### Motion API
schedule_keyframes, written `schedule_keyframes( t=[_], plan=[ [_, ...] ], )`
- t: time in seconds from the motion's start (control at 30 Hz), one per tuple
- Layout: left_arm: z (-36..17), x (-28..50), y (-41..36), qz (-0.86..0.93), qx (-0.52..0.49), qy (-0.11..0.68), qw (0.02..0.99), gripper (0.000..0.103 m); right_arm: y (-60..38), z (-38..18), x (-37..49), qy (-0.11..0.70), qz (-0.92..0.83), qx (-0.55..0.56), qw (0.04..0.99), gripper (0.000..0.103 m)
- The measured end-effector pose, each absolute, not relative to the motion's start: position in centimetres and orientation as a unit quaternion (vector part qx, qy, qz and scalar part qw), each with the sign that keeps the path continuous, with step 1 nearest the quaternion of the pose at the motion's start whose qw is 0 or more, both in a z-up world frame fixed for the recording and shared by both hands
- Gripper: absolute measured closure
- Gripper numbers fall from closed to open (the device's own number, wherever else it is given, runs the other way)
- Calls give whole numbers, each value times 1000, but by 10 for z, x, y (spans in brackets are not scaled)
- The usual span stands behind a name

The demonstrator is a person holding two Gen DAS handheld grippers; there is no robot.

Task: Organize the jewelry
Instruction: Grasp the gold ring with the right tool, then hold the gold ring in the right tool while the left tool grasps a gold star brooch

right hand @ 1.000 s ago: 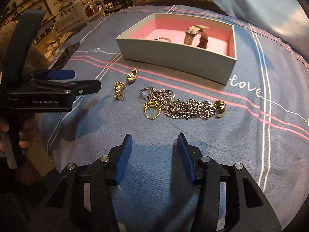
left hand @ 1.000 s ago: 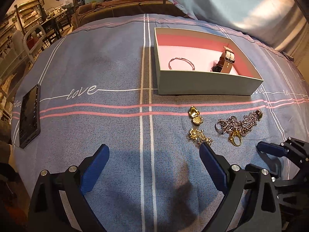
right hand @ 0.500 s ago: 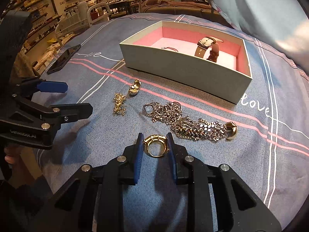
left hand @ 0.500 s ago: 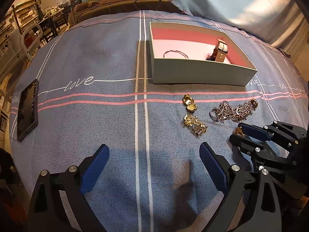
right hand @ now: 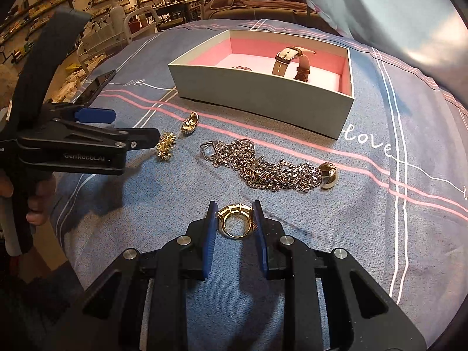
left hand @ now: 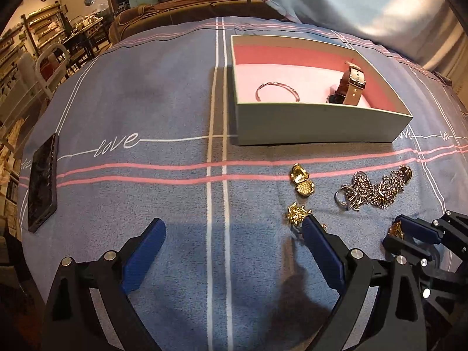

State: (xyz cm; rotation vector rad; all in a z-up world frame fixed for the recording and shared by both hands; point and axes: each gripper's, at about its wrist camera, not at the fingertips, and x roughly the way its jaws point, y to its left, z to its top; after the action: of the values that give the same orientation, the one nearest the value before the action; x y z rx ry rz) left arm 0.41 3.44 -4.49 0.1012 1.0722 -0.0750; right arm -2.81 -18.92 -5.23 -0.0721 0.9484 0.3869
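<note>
- The blue bedspread (left hand: 131, 111), with pink and white stripes and "love" lettering, fills most of both views.
- The open box (left hand: 316, 122), pink inside, sits in the upper right of the left wrist view and the upper centre of the right wrist view; a brown-strapped watch (left hand: 351, 84) and a thin bangle (left hand: 276, 90) lie in it.
- The left gripper (left hand: 231, 234) points forward low over the cloth at the bottom of its own view, blue-padded fingers spread wide with nothing between them. In the right wrist view it enters from the left edge, level, a bare hand (right hand: 35, 201) around its handle.
- The right gripper (right hand: 235, 219) reaches in from the bottom centre, fingers drawn close and pressing both sides of the gold ring (right hand: 235, 219).
- A black phone (left hand: 42, 181) lies at the left edge.
- A silver chain (right hand: 263, 166) lies heaped mid-frame, just beyond the ring.
- A gold locket (right hand: 190, 122) and a spiky gold brooch (right hand: 166, 146) rest left of the chain, the brooch just beside the left gripper's tip.
</note>
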Motion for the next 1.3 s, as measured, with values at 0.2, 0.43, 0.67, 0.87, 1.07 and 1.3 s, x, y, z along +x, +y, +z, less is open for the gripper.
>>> schedule_keyframes(
  t=[0.2, 0.43, 0.67, 0.87, 1.07, 1.3],
  plan=[
    [-44, -9, 59, -19, 32, 515, 857, 10, -188, -52, -28, 453, 188, -35, 871, 78],
    [-42, -2, 16, -66, 47, 501, 862, 10, -188, -53, -27, 455, 189, -36, 870, 78],
    [-51, -7, 53, 6, 51, 508, 860, 11, -186, -53, -27, 455, 188, -43, 869, 78],
    [-40, -8, 72, 13, 30, 502, 864, 11, -183, -54, -25, 455, 189, -46, 869, 78],
    [-43, -5, 31, -23, 78, 494, 866, 11, -184, -54, -26, 456, 188, -44, 869, 78],
    [-47, 4, 58, 16, 45, 501, 864, 11, -183, -53, -25, 456, 188, -49, 868, 78]
  ],
)
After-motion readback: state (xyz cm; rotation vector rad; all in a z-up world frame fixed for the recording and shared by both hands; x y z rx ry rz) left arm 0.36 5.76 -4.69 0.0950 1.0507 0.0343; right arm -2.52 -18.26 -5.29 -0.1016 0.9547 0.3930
